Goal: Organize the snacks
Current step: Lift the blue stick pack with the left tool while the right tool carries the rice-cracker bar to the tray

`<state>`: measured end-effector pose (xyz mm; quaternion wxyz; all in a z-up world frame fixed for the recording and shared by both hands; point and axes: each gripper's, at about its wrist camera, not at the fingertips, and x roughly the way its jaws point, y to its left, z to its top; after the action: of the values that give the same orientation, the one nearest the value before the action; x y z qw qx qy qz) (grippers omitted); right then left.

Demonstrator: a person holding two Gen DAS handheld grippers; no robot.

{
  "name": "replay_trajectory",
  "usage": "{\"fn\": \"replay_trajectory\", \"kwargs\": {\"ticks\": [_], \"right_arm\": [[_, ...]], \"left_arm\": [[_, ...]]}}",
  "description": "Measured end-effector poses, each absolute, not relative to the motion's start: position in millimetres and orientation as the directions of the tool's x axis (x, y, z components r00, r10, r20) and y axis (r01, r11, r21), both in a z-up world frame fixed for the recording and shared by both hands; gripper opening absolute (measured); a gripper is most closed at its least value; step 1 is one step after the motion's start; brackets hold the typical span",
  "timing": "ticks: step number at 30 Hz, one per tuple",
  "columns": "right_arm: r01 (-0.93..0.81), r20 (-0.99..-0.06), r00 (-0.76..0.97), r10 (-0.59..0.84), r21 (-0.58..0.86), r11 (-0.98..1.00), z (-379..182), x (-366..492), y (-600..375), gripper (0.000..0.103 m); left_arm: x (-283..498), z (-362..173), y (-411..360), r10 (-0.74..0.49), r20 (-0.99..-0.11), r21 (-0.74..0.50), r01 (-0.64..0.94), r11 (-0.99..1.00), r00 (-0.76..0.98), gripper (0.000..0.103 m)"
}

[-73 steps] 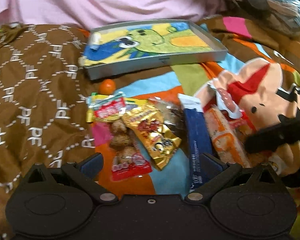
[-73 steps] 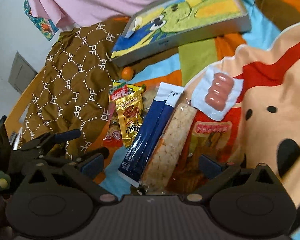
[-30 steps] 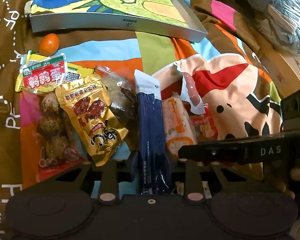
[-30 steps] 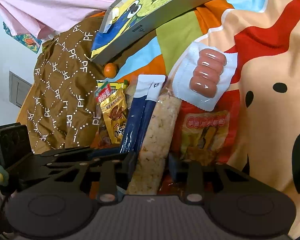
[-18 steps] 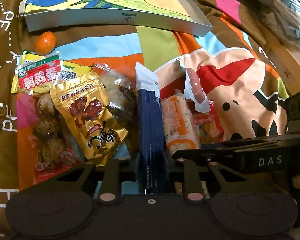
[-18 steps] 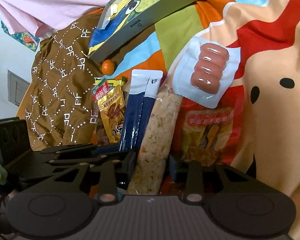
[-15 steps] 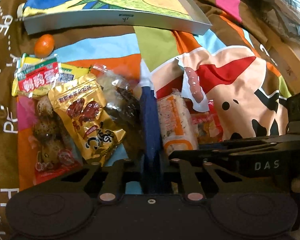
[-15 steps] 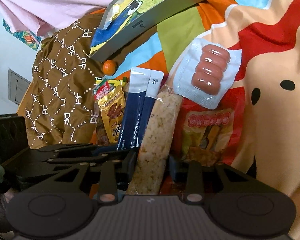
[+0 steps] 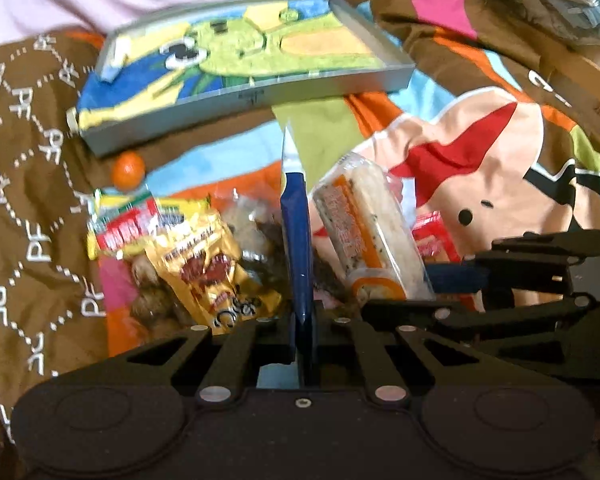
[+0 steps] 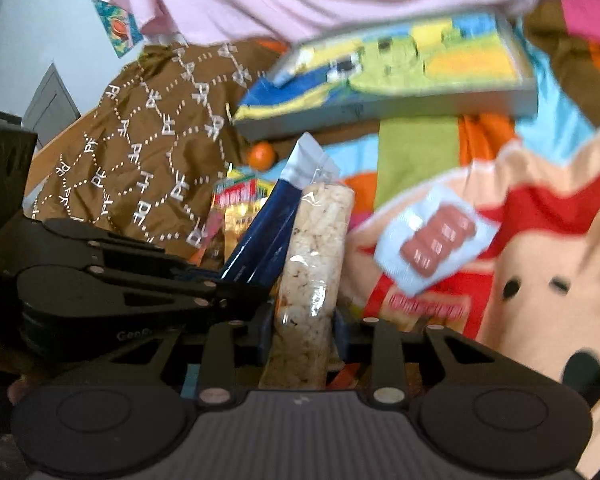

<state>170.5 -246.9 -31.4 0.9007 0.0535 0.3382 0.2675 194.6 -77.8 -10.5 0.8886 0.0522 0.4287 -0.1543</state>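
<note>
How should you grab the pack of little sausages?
By a flat edge of the sausage pack, probably its near lower corner. The white backing sticks out past the four sausages there, giving thin film to pinch. It lies flat on the blanket, so come low from the side, not onto the bumpy middle.

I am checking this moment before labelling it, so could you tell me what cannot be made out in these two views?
- Print on the blue packet, left wrist view: held edge-on in the left gripper.
- Lower end of the rice cracker pack, right wrist view: hidden behind the right gripper.
- Label on the red packet: motion blur, partly under the sausage pack.
- Inside of the dinosaur tray: blurred.
</note>
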Motion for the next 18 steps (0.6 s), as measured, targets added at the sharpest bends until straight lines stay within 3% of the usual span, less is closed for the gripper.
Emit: {"fn": "replay_trajectory", "kwargs": {"ticks": [11,18], "right_arm": [[-0.378,-0.443,0.803,0.399,0.14,0.915,-13.1,169.2,-259.0,0.033],[-0.304,-0.298,0.895,0.332,0.139,0.943,-1.5,190.9,-271.5,0.033]], "left_arm": [[195.3,9.6,-86.3,-0.153,-0.662,0.039,0.237,0.971,0.734,0.006],[227.4,30.8,-85.7,-0.155,-0.577,-0.031,0.168,0.985,0.802,0.006]]}}
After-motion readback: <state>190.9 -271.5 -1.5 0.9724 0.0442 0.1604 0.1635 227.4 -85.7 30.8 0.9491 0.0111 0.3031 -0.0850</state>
